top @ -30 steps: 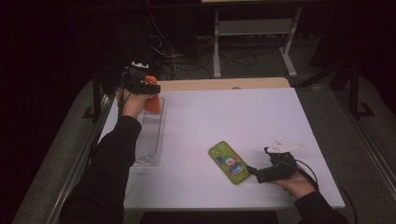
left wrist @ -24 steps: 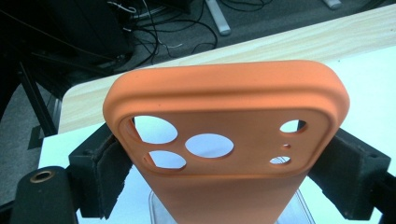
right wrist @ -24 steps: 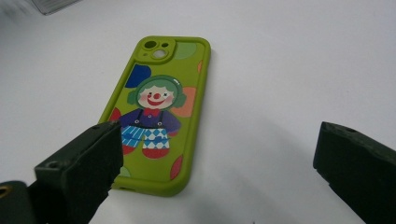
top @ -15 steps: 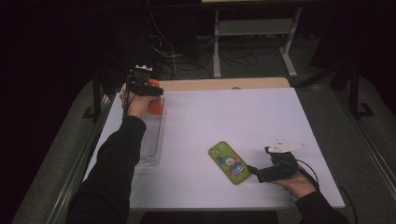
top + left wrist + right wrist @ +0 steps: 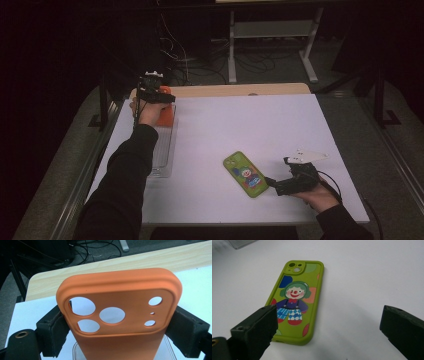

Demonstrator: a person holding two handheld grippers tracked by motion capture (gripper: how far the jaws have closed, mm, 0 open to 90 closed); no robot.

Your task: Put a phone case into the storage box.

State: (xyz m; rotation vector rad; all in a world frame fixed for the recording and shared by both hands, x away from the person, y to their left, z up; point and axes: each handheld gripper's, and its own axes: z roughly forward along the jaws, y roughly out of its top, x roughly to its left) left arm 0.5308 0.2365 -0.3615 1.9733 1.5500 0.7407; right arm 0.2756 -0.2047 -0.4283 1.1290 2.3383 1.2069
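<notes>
An orange phone case (image 5: 117, 340) with camera cut-outs stands upright between the pads of my left gripper (image 5: 120, 327), which press on its two long sides. In the high view that left gripper (image 5: 159, 97) holds the orange case (image 5: 166, 116) over the far end of a clear tray (image 5: 162, 150) at the table's left. A green phone case (image 5: 298, 297) with a clown picture lies flat on the white table. My right gripper (image 5: 329, 315) stands open just short of its near end, touching nothing. The high view has the right gripper (image 5: 274, 184) beside the green case (image 5: 245, 174).
The white sheet (image 5: 250, 125) covers a wooden table whose bare far strip (image 5: 235, 90) meets a dark floor with cables and a metal stand (image 5: 270, 30). A person's sleeves come in from the bottom. The clear tray's corner (image 5: 242, 243) sits beyond the green case.
</notes>
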